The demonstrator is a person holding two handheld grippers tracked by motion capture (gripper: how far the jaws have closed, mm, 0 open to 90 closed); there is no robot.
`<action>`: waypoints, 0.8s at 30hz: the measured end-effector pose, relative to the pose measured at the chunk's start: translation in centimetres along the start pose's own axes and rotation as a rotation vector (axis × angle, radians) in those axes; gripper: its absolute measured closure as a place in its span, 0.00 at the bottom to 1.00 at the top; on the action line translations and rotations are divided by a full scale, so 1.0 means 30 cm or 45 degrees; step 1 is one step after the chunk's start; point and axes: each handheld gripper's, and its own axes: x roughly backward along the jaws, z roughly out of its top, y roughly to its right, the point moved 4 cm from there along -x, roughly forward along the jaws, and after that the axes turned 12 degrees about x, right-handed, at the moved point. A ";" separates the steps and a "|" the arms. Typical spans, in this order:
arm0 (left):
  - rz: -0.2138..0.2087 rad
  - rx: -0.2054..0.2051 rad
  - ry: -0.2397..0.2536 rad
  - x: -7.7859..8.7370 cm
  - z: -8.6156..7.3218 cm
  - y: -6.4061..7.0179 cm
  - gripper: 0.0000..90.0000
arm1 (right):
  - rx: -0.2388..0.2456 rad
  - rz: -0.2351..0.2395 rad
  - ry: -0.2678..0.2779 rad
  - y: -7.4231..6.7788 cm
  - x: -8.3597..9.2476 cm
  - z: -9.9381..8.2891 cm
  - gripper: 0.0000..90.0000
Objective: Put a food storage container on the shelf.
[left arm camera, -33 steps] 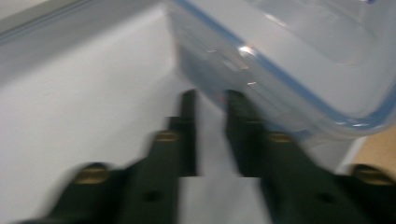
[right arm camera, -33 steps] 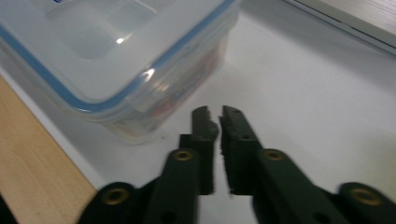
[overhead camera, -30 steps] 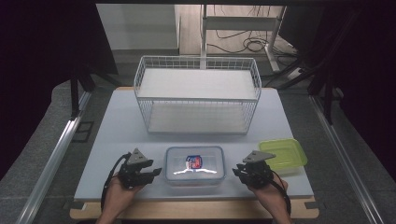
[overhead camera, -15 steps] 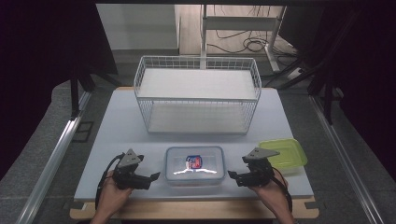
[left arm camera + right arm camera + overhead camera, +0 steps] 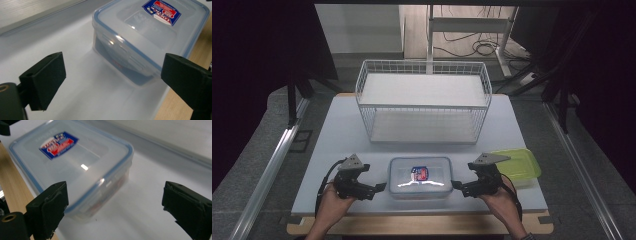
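Note:
A clear rectangular container (image 5: 420, 177) with a blue-rimmed lid and a red and blue label sits near the table's front edge. My left gripper (image 5: 381, 187) is just off its left end, open, with its jaws pointing at the container. In the left gripper view the container (image 5: 150, 32) lies ahead of the wide-apart jaws of the left gripper (image 5: 113, 75), with nothing between them. My right gripper (image 5: 456, 186) stands open at the container's right end. The right gripper view shows the container (image 5: 72, 157) ahead and to the left of the right gripper (image 5: 117, 202).
A white wire basket (image 5: 422, 106) stands across the back half of the white table (image 5: 337, 130). A flat yellow-green lid or tray (image 5: 519, 165) lies at the front right, just behind my right gripper. The wooden table edge (image 5: 422, 225) runs close below the container.
Both grippers have shifted only slightly beside the container's ends and stay aimed at it. The container has not moved.

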 end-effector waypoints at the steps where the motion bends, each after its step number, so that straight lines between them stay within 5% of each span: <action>1: -0.011 0.001 -0.009 -0.008 0.008 0.002 0.05 | 0.003 0.002 0.004 0.000 -0.001 0.009 0.08; 5: -0.080 0.029 -0.029 -0.033 0.043 0.016 0.03 | -0.026 0.029 -0.001 -0.005 -0.018 0.040 0.06; 9: -0.099 0.013 -0.056 -0.058 0.069 0.034 0.03 | -0.007 0.050 -0.038 -0.015 -0.053 0.057 0.01; 17: -0.115 0.015 -0.116 -0.126 0.061 0.042 0.01 | -0.099 0.146 -0.097 -0.020 -0.121 0.064 0.01; 24: -0.274 0.137 -0.187 -0.169 0.044 0.040 0.00 | -0.239 0.278 -0.113 -0.010 -0.168 0.045 0.01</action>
